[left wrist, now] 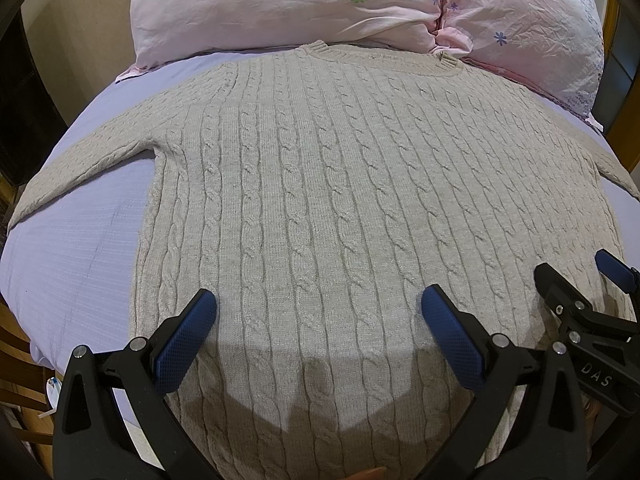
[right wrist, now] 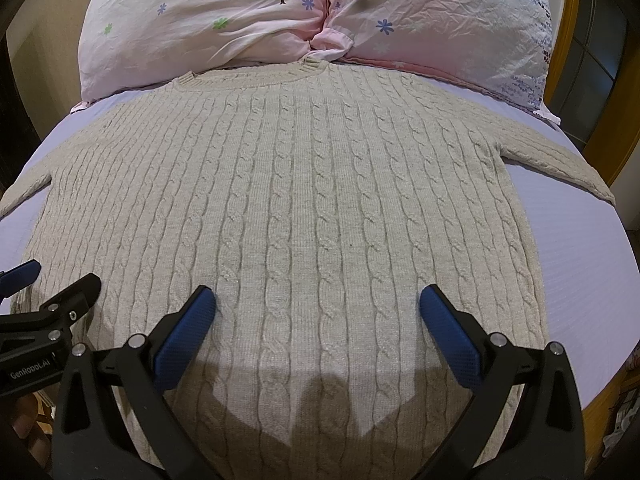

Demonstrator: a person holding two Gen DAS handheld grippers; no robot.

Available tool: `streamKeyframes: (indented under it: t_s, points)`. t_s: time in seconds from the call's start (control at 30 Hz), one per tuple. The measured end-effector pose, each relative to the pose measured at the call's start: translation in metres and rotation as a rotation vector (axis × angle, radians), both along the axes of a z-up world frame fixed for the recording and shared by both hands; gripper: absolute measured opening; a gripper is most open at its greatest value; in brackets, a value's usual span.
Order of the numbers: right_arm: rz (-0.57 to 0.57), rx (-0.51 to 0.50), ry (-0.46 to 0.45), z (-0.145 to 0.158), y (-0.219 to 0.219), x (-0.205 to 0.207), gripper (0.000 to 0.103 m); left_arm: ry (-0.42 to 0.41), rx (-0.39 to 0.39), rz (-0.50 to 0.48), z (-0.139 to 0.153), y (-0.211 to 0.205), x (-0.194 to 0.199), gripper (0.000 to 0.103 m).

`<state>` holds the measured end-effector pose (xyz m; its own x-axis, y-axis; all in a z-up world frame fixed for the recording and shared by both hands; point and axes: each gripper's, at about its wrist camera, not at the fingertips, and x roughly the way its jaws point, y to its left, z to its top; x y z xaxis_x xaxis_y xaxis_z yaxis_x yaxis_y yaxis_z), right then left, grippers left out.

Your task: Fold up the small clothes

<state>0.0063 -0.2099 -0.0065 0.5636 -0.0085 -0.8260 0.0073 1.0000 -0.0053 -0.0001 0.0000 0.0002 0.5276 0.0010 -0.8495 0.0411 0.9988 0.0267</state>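
We are hovering both grippers, left gripper (left wrist: 318, 312) and right gripper (right wrist: 318, 310), jaws spread wide, gripping nothing, over the sweater (left wrist: 320, 200) lying flat on the bed (left wrist: 80, 240), collar toward the pillows (left wrist: 280, 4).

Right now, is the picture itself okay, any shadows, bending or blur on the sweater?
Left wrist view: sharp; a dark shadow covers the sweater hem below the open left tool, and fisheye bows the lavender sheet into a dome. Right wrist view: the same shadow below the open right tool, black corners, the pillows curved, no glare.
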Motion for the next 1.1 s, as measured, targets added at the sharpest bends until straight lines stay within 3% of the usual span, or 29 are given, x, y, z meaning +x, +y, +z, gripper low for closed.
streamKeyframes:
  t_s: [0.6,0.9,1.0,1.1]
  points:
    - [0.007,0.001,0.010,-0.002,0.003,0.000,0.101,-0.004,0.000,-0.004,-0.003,0.002,-0.002,0.102]
    - [0.100,0.015,-0.015,-0.002,-0.003,0.005,0.101,-0.001,-0.001,-0.013,0.000,0.000,0.003,0.102]
    - [0.143,0.072,-0.036,0.003,-0.024,0.007,0.101,-0.047,-0.015,-0.030,0.001,0.003,-0.002,0.102]
    - [-0.034,0.207,-0.093,0.021,-0.101,0.017,0.101,-0.087,-0.056,-0.043,0.004,0.009,-0.005,0.102]
